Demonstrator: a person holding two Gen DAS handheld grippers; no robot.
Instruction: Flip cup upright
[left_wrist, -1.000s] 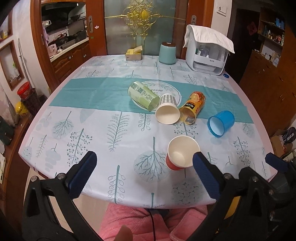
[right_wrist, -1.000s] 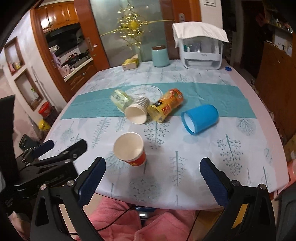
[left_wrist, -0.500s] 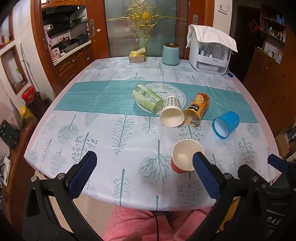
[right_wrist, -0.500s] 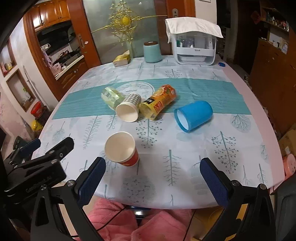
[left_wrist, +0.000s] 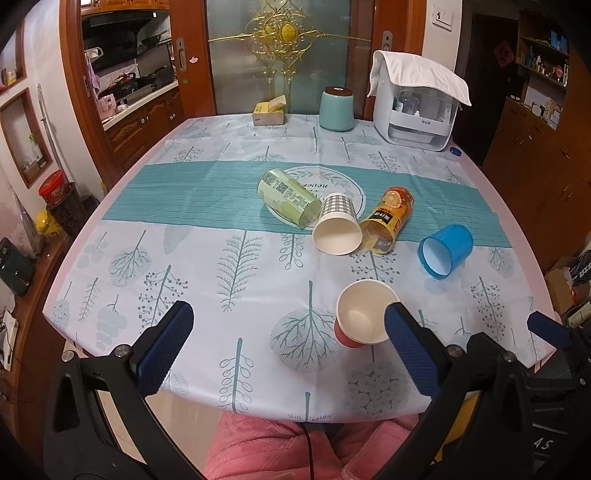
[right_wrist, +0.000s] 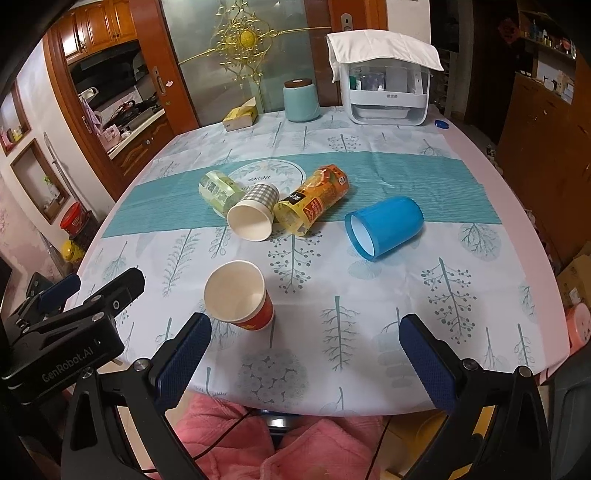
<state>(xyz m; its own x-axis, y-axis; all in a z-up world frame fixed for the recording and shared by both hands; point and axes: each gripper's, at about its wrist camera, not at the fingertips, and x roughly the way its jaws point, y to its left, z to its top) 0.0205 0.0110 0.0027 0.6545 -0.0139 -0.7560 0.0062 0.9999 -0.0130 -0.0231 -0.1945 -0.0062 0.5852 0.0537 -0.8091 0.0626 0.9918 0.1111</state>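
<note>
Tabletop (left_wrist: 207, 258) coverage in both views widens slightly over the last second as both grippers draw back, left gripper (left_wrist: 288, 343) and right gripper (right_wrist: 303, 354) jaws wide and empty, leaving the blue cup (right_wrist: 384, 225) on its side, unflipped.

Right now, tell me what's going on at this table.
A person holds a hand-held gripper in each hand at the near edge of the table. The left gripper and right gripper are both open and empty, touching nothing. Five cups lie tipped on their sides: a red cup nearest, then a green cup, a checked cup and an orange cup bunched together, and a blue cup off to the right. None is upright yet.
</note>
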